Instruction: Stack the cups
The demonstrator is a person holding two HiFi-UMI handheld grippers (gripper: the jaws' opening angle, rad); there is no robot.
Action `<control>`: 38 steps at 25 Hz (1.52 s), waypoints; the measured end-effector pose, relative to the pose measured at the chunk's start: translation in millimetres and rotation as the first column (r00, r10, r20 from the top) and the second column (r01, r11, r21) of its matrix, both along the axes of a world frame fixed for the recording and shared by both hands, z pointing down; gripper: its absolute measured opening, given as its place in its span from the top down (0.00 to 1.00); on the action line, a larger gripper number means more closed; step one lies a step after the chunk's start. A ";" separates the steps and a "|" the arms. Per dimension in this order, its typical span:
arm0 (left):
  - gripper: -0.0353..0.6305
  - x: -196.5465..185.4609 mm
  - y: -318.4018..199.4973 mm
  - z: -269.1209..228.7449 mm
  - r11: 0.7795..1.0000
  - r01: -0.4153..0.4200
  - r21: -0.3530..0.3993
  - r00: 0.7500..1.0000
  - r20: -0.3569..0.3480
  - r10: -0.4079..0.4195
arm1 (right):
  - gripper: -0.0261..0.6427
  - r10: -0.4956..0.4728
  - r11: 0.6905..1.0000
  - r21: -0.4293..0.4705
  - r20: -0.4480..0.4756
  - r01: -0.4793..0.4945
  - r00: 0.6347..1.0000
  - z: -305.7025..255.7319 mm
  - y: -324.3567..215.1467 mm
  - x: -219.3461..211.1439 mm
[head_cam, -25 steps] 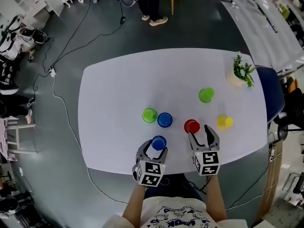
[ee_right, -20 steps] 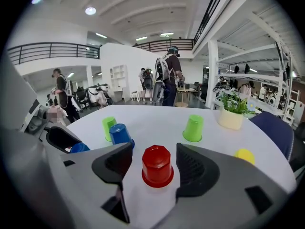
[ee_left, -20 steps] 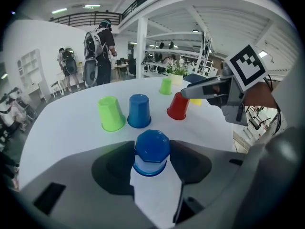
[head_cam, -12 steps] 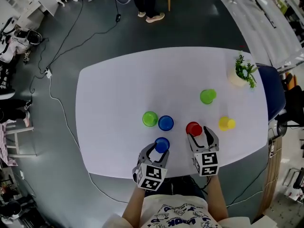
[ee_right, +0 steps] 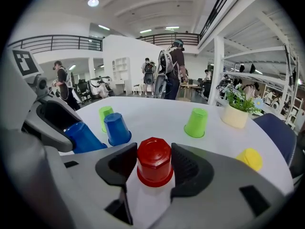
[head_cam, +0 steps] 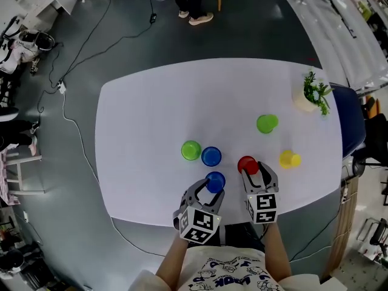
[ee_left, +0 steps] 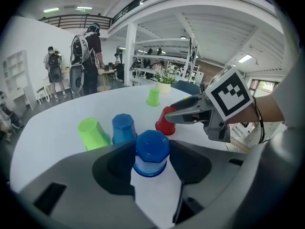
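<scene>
Large open lab/workshop hall: grey floor [head_cam: 54, 162] with loose cables [head_cam: 61, 87], mezzanine railing [ee_right: 62, 42], white columns [ee_right: 218, 63], open shelving [ee_right: 119, 70], people wearing backpack rigs [ee_right: 170, 68], one white tabletop [head_cam: 157, 108] mid-floor.

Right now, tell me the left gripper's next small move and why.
Probably lift the blue cup straight up. On the left gripper the jaws have just been closing and now press its sides; a second blue cup stands upside down just beyond.
</scene>
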State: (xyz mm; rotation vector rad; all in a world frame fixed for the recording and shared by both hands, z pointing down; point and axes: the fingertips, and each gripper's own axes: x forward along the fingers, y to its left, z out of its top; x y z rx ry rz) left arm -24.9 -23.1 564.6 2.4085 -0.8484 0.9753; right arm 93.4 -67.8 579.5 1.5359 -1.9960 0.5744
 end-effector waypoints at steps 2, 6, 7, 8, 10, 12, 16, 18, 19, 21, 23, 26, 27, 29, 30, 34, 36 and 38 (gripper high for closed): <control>0.60 8.7 -1.3 0.0 1.000 0.005 0.001 1.000 0.003 -0.005 | 0.60 -0.014 1.000 0.016 0.011 0.014 1.000 -6.2 0.9 4.7; 0.60 31.2 -3.2 0.6 1.000 0.028 0.007 1.000 0.012 -0.028 | 0.60 -0.073 0.997 0.024 0.019 0.072 0.997 -15.2 10.9 19.4; 0.60 35.7 -3.2 0.9 0.999 0.034 0.006 0.999 0.012 -0.034 | 0.60 -0.089 0.996 0.024 0.018 0.088 0.996 -17.0 13.7 21.4; 0.60 40.5 -3.0 1.6 0.999 0.040 0.004 0.999 0.012 -0.040 | 0.60 -0.102 0.995 0.024 0.018 0.102 0.995 -18.6 16.3 23.8; 0.60 52.1 -3.2 4.3 0.999 0.052 0.002 0.999 0.016 -0.052 | 0.60 -0.122 0.992 0.025 0.024 0.121 0.992 -20.2 20.5 30.5; 0.60 65.2 -3.8 7.5 0.998 0.060 0.004 0.998 0.023 -0.060 | 0.60 -0.140 0.990 0.023 0.035 0.139 0.990 -18.9 23.5 37.8; 0.60 85.7 -3.9 11.0 0.997 0.070 0.015 0.997 0.030 -0.070 | 0.60 -0.180 0.984 0.011 0.048 0.180 0.982 -12.4 30.0 45.3; 0.60 91.3 -3.1 13.0 0.997 0.073 0.021 0.997 0.039 -0.073 | 0.60 -0.199 0.980 0.002 0.054 0.199 0.978 -8.5 33.8 45.5; 0.60 93.0 -2.6 14.3 0.997 0.073 0.025 0.996 0.049 -0.075 | 0.60 -0.207 0.978 -0.002 0.056 0.207 0.977 -6.5 35.8 45.4; 0.59 94.6 -1.8 17.7 0.997 0.074 0.033 0.994 0.074 -0.076 | 0.60 -0.220 0.975 -0.007 0.056 0.220 0.974 -3.3 38.7 45.0; 0.59 95.4 -1.8 21.5 0.996 0.078 0.030 0.993 0.090 -0.081 | 0.60 -0.225 0.974 -0.005 0.059 0.226 0.972 -2.0 39.0 44.3; 0.59 96.8 -2.0 26.3 0.996 0.091 0.021 0.992 0.091 -0.092 | 0.60 -0.229 0.973 -0.003 0.076 0.230 0.970 -2.8 37.6 41.1; 0.59 97.2 -1.9 27.6 0.995 0.093 0.019 0.991 0.092 -0.095 | 0.60 -0.231 0.973 -0.002 0.080 0.232 0.970 -2.8 37.0 40.0; 0.59 98.9 -1.6 29.9 0.995 0.095 0.016 0.991 0.097 -0.097 | 0.60 -0.234 0.972 -0.001 0.081 0.235 0.969 -1.5 36.0 39.2; 0.59 99.6 -1.3 31.0 0.995 0.097 0.015 0.990 0.099 -0.098 | 0.60 -0.236 0.971 -0.002 0.080 0.237 0.968 -0.3 35.5 39.0; 0.59 99.3 -0.4 34.2 0.992 0.123 0.014 0.989 0.085 -0.123 | 0.60 -0.247 0.969 0.002 0.069 0.247 0.967 2.3 34.1 36.1; 0.59 98.2 0.3 35.4 0.991 0.132 0.009 0.988 0.076 -0.132 | 0.60 -0.246 0.969 0.000 0.066 0.247 0.967 3.3 34.7 35.4; 0.59 97.6 0.6 35.0 0.991 0.134 0.008 0.988 0.073 -0.134 | 0.59 -0.237 0.971 -0.005 0.072 0.238 0.969 3.7 35.5 36.3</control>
